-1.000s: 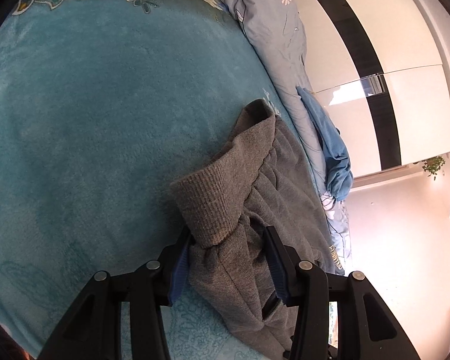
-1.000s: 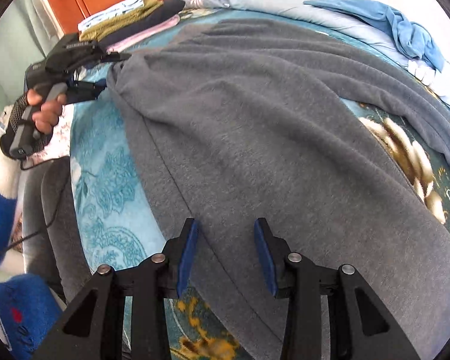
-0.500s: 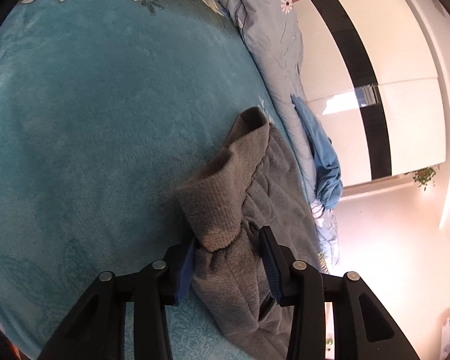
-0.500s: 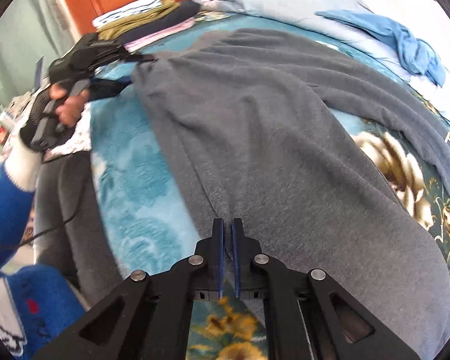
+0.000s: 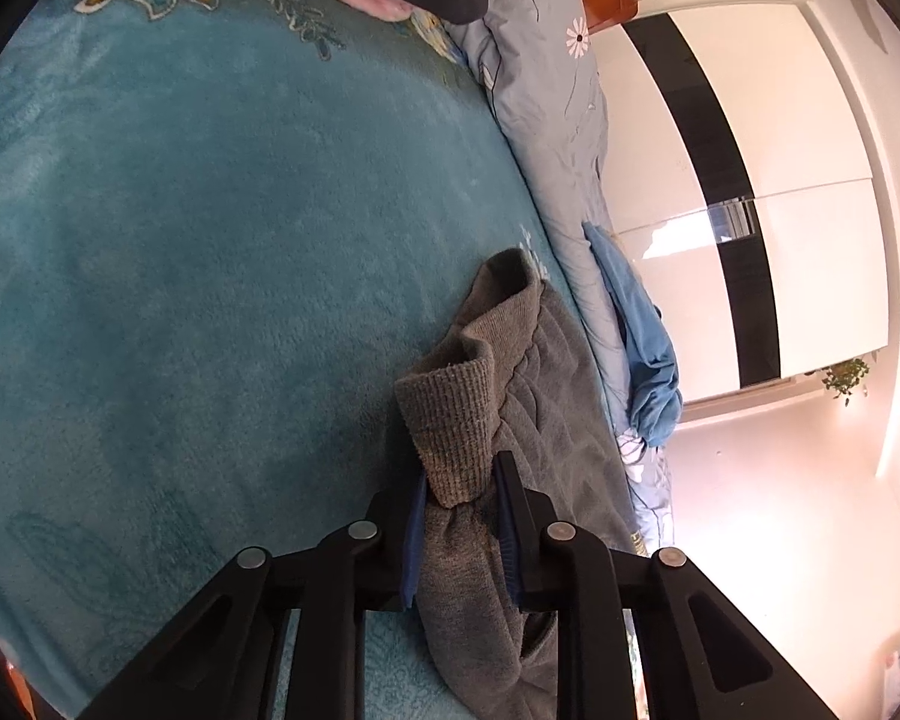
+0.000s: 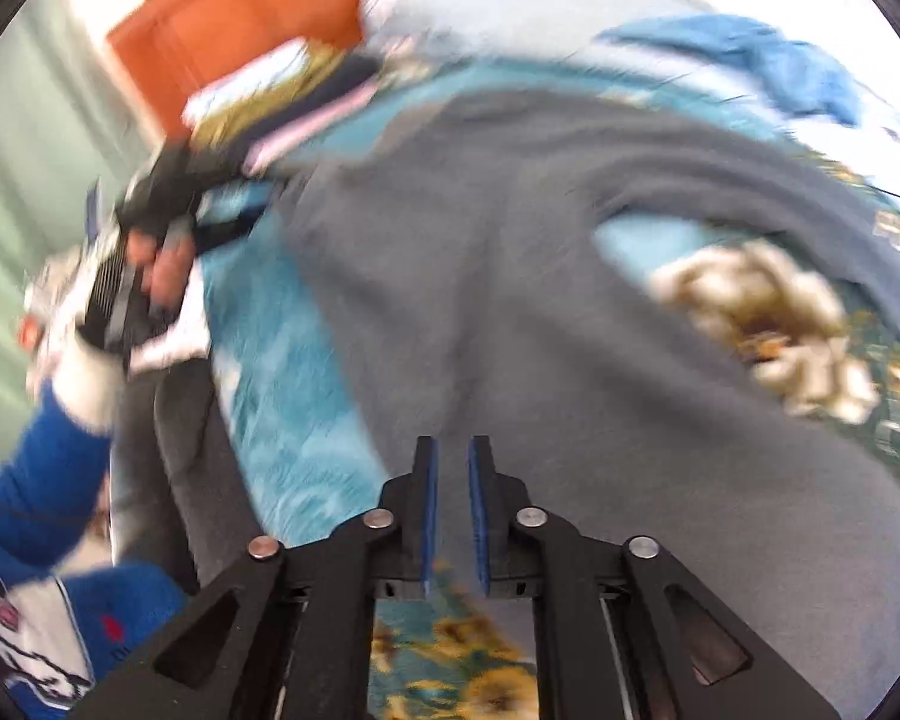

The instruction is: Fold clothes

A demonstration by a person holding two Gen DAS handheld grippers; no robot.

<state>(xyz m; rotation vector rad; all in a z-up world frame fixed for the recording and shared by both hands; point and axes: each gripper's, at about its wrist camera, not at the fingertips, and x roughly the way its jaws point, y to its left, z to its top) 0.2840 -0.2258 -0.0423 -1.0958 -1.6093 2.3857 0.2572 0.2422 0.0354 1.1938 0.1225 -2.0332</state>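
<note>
The grey garment [image 5: 546, 396] lies spread across the teal blanket [image 5: 210, 252] on the bed. The left tool [image 5: 459, 483] is clenched on the garment's ribbed cuff [image 5: 450, 420]; over the past second its fingers have drawn in from a loose straddle to a firm pinch on the knit. The right tool [image 6: 451, 468], seen wide apart a second ago, then pressed nearly shut, now shows a narrow gap; grey cloth appears to run between the pads, but the blurred right wrist view does not settle whether it is gripped. That blur indicates fast movement. Judgement: both ends are being taken up, and the first fold is about to begin. A blue cloth [image 5: 648, 354] lies aside, near the pillow [image 5: 546, 90].
</note>
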